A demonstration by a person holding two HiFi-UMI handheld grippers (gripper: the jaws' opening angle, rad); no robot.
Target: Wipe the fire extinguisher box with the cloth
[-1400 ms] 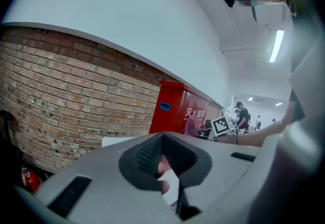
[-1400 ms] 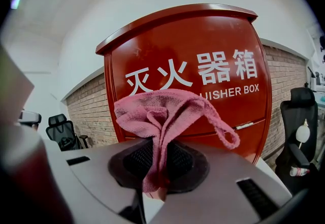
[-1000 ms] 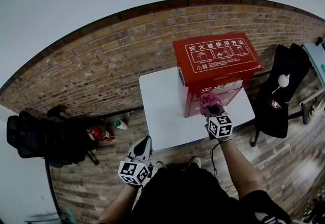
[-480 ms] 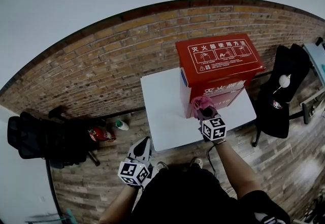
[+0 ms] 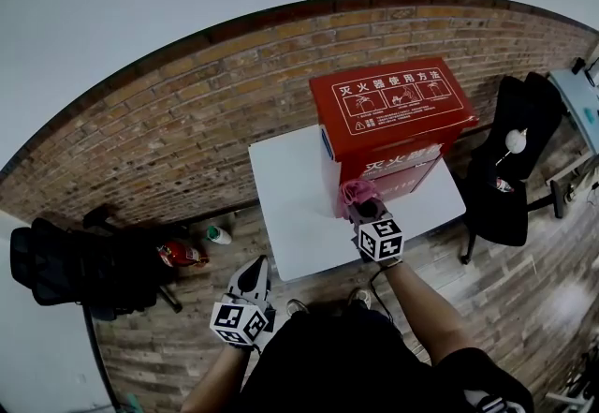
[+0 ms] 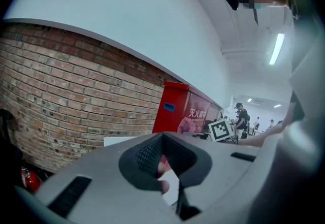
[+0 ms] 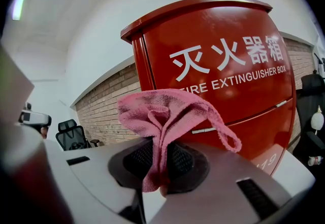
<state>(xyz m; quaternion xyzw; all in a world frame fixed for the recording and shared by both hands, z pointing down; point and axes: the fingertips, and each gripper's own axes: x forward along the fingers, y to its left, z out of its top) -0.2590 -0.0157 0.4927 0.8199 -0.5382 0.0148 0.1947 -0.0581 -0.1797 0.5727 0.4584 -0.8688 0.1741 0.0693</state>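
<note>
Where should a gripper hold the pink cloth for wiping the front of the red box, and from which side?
Grip the gathered tail of the cloth, as the right gripper does, coming from the side away from the fire extinguisher box. The loose bunched folds then project beyond the jaws toward the red front.

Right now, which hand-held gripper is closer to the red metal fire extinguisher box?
Right. The right hand-held gripper, gripping a pink cloth, is at the red metal box's front; the left hand-held gripper hangs short of the white table, well away.
</note>
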